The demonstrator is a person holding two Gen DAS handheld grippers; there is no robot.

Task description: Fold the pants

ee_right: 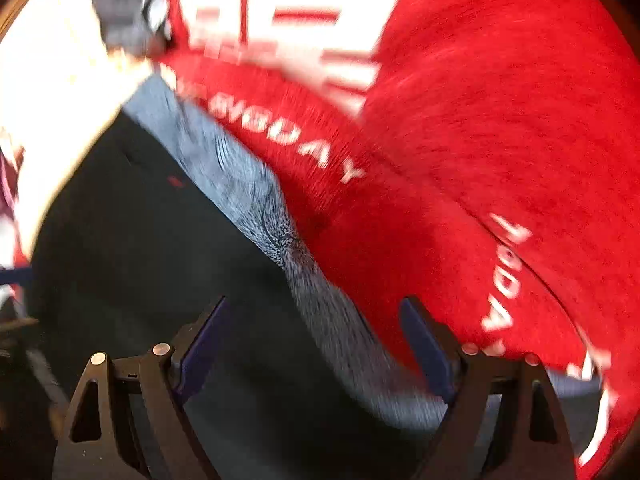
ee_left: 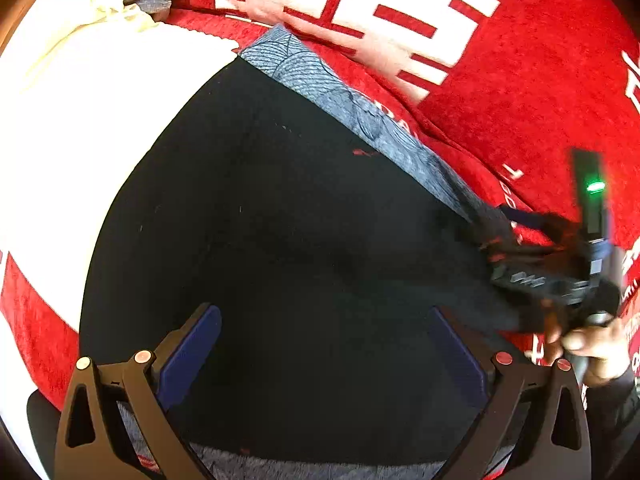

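Both tongs, left (ee_left: pixel 324 344) and right (ee_right: pixel 316 340), are hanging wide apart over the black pants (ee_left: pixel 260 220), gripping nothing. Released on that soft red blanket (ee_left: pixel 520 92), the fold is risking springing open.

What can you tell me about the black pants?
The black pants look soft and dark, lying flat and spread on a red blanket with white lettering. A grey-blue patterned band, apparently fuzzy lining, runs along their far edge. Tiny lint specks dot the cloth. Both grippers hover above them with fingers apart, gripping nothing.
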